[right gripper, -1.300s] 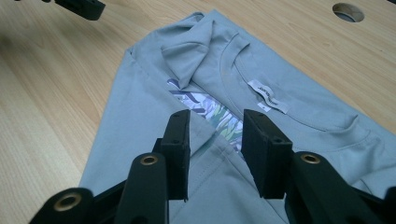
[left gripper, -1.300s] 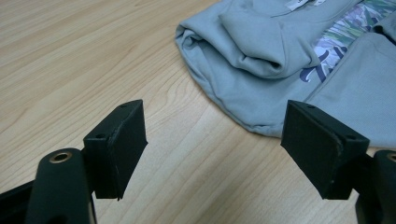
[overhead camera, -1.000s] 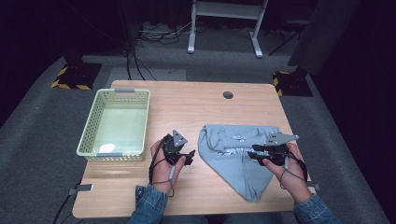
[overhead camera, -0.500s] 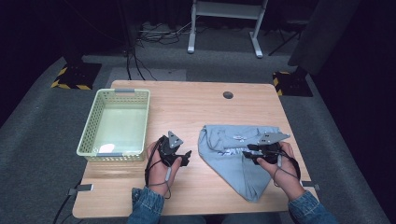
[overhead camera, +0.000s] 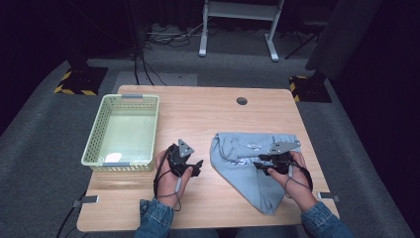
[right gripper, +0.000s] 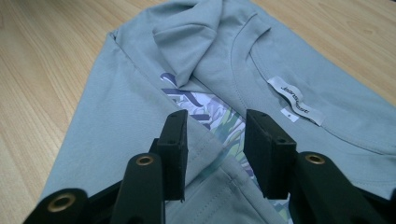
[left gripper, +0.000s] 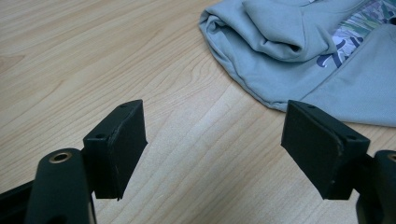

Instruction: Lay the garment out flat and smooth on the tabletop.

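A grey-blue T-shirt (overhead camera: 247, 176) lies folded on the right half of the wooden table (overhead camera: 208, 111), its printed front and white neck label (right gripper: 295, 100) facing up. My right gripper (overhead camera: 263, 164) is low over the shirt (right gripper: 116, 121), pointing left. Its jaws stand partly open (right gripper: 219, 140) astride a folded hem and the print, and the pads do not press on the cloth. My left gripper (overhead camera: 197, 166) rests left of the shirt, over bare wood. It is wide open (left gripper: 215, 126) with nothing between the jaws, and the shirt's rolled edge (left gripper: 299, 42) lies beyond them.
A pale green mesh basket (overhead camera: 94, 136) stands at the table's left side, with only a small white patch at its near end. A round cable hole (overhead camera: 241, 100) sits near the table's far edge. Dark floor surrounds the table.
The right hand has sunk slightly and edged left over the shirt. The left hand and the shirt have stayed where they were.
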The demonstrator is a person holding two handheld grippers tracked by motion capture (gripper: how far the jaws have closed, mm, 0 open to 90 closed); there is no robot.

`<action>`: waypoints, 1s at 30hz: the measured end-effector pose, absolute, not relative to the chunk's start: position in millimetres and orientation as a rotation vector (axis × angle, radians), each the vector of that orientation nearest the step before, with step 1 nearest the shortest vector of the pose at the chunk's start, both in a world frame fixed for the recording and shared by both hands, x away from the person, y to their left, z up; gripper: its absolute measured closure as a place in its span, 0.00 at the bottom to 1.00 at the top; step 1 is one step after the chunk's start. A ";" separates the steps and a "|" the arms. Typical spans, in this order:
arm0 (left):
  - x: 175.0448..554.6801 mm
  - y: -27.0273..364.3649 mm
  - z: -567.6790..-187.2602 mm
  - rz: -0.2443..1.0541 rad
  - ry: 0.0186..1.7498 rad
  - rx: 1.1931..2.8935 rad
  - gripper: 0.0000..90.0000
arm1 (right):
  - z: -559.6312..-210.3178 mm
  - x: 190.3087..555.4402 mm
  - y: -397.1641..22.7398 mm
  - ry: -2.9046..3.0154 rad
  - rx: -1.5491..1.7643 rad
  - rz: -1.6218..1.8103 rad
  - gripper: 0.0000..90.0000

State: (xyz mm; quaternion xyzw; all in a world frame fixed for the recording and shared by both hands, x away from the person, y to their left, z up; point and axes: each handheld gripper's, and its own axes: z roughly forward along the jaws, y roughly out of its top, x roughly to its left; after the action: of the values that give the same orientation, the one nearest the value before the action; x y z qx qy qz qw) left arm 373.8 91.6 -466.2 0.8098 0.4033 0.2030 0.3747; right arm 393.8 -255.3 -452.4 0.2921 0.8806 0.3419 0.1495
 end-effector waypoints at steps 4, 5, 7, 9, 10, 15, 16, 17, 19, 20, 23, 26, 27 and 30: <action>373.7 91.4 -466.2 0.517 1.031 2.074 0.24 | -456.7 395.2 -253.3 2.534 0.834 0.977 0.66; 373.7 91.4 -466.3 0.516 1.031 2.075 0.24 | -457.8 395.6 -252.8 2.534 0.833 0.977 0.66; 373.7 91.4 -466.3 0.515 1.032 2.074 0.24 | -460.4 396.4 -251.9 2.534 0.833 0.976 0.65; 373.7 91.4 -466.2 0.515 1.031 2.075 0.24 | -463.3 397.5 -250.8 2.535 0.835 0.973 0.64; 373.7 91.3 -466.2 0.515 1.031 2.075 0.24 | -464.8 397.9 -250.1 2.536 0.835 0.971 0.63; 373.7 91.4 -466.0 0.512 1.026 2.076 0.24 | -474.4 400.7 -244.7 2.542 0.838 0.972 0.53; 373.8 91.3 -466.1 0.511 1.026 2.075 0.24 | -477.0 401.5 -243.2 2.549 0.836 0.967 0.52; 373.8 91.4 -466.1 0.512 1.025 2.076 0.24 | -479.2 402.5 -242.4 2.554 0.834 0.961 0.52; 373.7 91.5 -466.0 0.511 1.024 2.076 0.24 | -483.0 404.3 -241.3 2.566 0.838 0.949 0.56; 373.7 91.6 -465.9 0.510 1.024 2.076 0.24 | -485.1 404.9 -240.7 2.579 0.842 0.939 0.60; 373.8 92.2 -465.9 0.511 1.027 2.075 0.24 | -488.1 405.4 -240.8 2.644 0.837 0.980 0.89; 373.9 92.2 -466.2 0.509 1.027 2.076 0.24 | -485.0 402.7 -238.6 2.664 0.789 0.973 0.94; 373.9 92.0 -466.2 0.508 1.026 2.075 0.24 | -483.5 401.6 -238.0 2.663 0.787 0.981 0.94; 373.7 92.1 -465.8 0.510 1.027 2.075 0.24 | -477.1 399.1 -237.7 2.645 0.768 1.002 0.94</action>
State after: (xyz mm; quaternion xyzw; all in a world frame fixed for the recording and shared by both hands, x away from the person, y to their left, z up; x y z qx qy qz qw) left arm 373.7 92.1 -465.8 0.8110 0.4014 0.1994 0.3761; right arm 399.1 -237.7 -477.1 0.2605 0.8975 0.3399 0.1051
